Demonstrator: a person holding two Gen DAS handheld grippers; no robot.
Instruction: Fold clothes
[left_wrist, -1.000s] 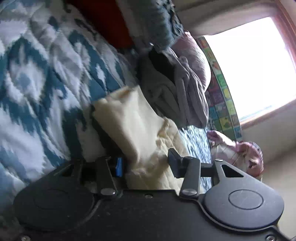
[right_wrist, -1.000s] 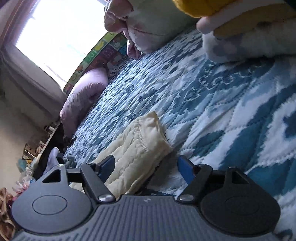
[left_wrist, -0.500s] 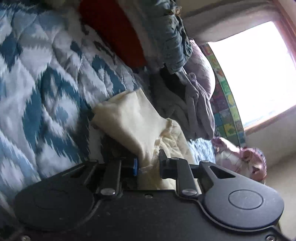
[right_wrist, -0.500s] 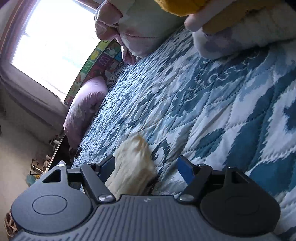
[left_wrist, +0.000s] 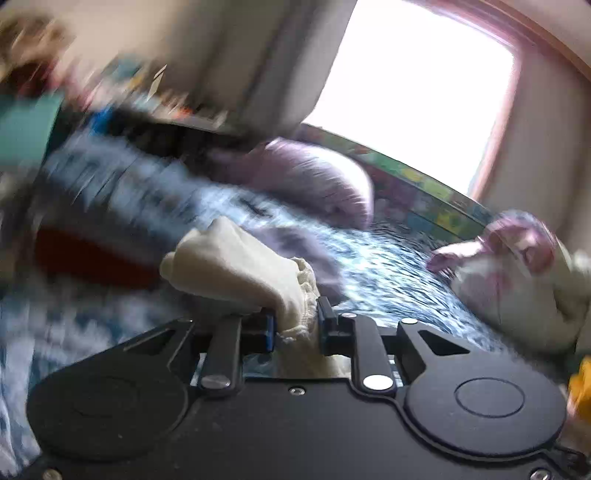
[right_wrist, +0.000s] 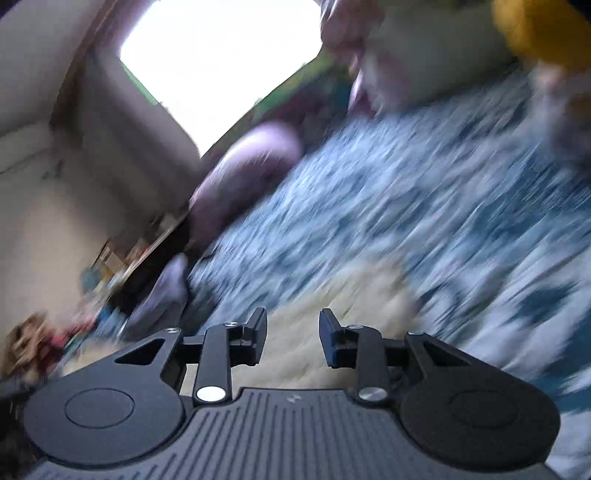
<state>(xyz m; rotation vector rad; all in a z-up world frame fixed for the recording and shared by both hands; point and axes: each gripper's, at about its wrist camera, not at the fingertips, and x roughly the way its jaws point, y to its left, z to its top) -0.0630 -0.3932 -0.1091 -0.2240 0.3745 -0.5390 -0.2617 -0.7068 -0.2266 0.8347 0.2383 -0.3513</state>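
A cream-yellow garment (left_wrist: 236, 266) is bunched up in the left wrist view. My left gripper (left_wrist: 295, 325) is shut on its frilled edge and holds it above the blue-and-white quilt (left_wrist: 388, 273). In the right wrist view the same garment (right_wrist: 332, 306) lies blurred on the quilt (right_wrist: 424, 206). My right gripper (right_wrist: 293, 334) hovers over it with the jaws partly apart and nothing clamped between them.
A purple pillow (left_wrist: 317, 177) lies at the head of the bed under a bright window (left_wrist: 413, 85). A pink-and-white plush (left_wrist: 517, 273) sits at the right. A red cloth (left_wrist: 85, 254) and a grey garment (right_wrist: 162, 295) lie nearby. Both views are motion-blurred.
My left gripper closed on the cream garment and lifted it while swinging around. My right gripper's jaws narrowed and it swung across the bed; the garment is back between its fingers.
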